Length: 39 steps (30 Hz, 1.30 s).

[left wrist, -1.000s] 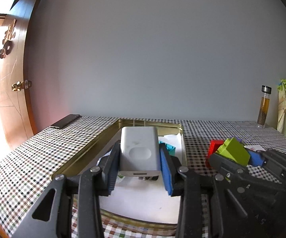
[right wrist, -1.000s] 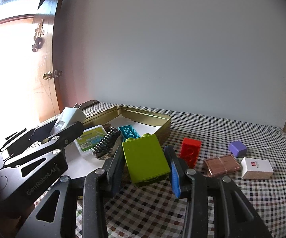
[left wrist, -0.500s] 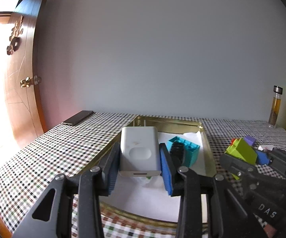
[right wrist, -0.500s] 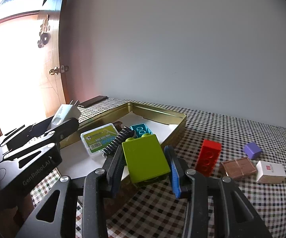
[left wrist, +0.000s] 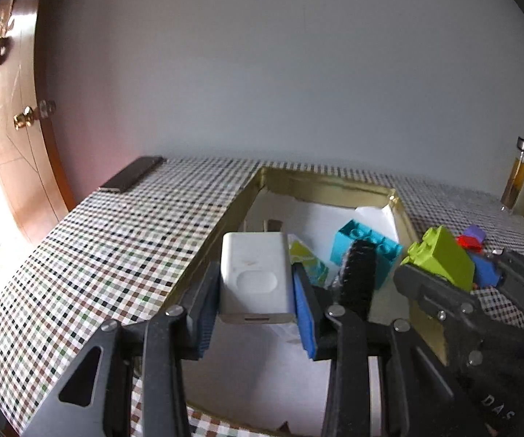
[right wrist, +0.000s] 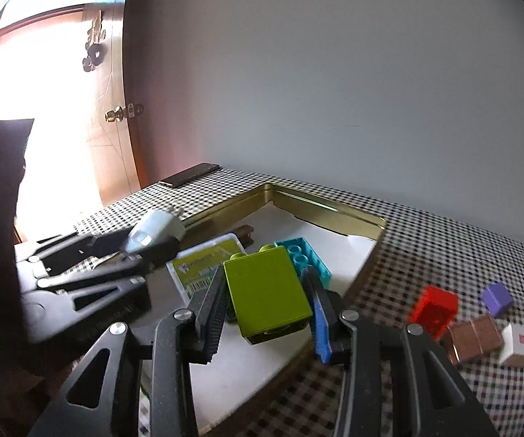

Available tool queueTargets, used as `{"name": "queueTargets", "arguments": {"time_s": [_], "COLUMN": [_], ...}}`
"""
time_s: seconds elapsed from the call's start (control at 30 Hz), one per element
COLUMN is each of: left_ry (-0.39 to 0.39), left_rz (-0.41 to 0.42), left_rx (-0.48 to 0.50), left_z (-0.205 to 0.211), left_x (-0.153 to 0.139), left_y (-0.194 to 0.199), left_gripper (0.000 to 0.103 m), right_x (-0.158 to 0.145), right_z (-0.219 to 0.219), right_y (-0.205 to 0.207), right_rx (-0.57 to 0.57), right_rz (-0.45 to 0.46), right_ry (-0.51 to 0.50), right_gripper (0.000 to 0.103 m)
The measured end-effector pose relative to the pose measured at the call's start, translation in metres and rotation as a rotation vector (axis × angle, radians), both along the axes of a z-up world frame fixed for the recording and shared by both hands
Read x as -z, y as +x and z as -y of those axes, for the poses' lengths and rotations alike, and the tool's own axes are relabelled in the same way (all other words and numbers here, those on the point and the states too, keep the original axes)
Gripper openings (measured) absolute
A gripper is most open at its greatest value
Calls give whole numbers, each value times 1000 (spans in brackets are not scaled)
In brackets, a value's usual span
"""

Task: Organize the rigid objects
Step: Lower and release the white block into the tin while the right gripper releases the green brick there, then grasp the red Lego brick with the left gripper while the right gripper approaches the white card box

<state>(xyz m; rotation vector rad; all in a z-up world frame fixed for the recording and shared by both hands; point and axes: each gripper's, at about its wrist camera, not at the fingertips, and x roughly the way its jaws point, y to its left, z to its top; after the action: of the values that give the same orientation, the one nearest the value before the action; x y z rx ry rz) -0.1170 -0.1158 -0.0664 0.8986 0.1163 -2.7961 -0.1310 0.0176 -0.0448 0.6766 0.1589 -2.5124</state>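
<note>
Rigid objects partly sit in the gold tray; left gripper fingers clamp a white charger, right gripper fingers clamp a green brick, both over it. Several pieces wait on the desk.

Red block motion-blurred, green card mostly hidden behind charger

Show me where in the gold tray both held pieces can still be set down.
The white liner is bare along the gold tray's near end, below the green brick, and at the far corner behind the teal brick. The middle is crowded: teal brick, labelled box, black comb.
</note>
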Motion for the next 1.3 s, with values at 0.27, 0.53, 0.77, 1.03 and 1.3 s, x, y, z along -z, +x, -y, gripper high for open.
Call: {"name": "queueTargets", "arguments": {"time_s": [0.27,0.53,0.77,1.03,1.3], "left_ry": [-17,-64,-89,-93,-89], "left_rz": [58,16,-19,-44,-70], "left_rx": [0,-79,-106,-69,3], "left_z": [5,7,4,-23,-70], "left_x": [7,-2,-11,-15,-22], "left_y": [-20,-7,9,14,11], "left_gripper": [37,83,98,98,99], "right_x": [8,11,3,-5,-4], "right_z": [16,12,-13,-41,-103], "right_y": [-19,-19,-9,-1,6], "right_rx": [8,-2,4,24,120], "right_rz": [56,60,44,34,16], "right_ry": [38,27,-58,-135,-135], "right_gripper": [43,66,80,80,81]}}
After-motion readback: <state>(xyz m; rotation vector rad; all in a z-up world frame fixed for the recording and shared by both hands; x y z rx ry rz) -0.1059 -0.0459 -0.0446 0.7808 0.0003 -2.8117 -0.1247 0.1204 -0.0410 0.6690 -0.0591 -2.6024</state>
